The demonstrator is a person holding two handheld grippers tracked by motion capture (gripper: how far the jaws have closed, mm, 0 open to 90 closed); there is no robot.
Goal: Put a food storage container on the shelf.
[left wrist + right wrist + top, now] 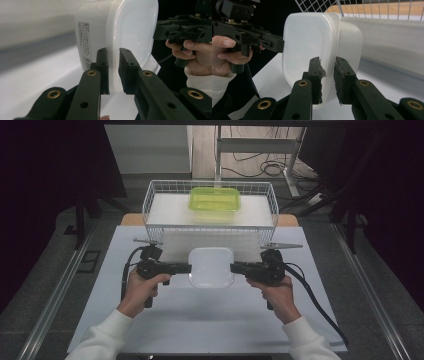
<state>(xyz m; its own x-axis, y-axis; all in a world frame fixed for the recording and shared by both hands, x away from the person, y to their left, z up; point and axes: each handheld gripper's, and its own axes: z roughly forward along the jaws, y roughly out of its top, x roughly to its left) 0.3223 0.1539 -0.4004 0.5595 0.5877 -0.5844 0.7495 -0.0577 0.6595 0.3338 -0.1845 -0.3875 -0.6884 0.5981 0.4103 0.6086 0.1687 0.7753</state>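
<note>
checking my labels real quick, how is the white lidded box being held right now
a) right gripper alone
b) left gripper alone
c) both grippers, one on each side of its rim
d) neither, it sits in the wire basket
c: in the high view the left gripper and the right gripper meet opposite sides of the white box, and each gripper view shows jaws closed on its lid rim.
</note>
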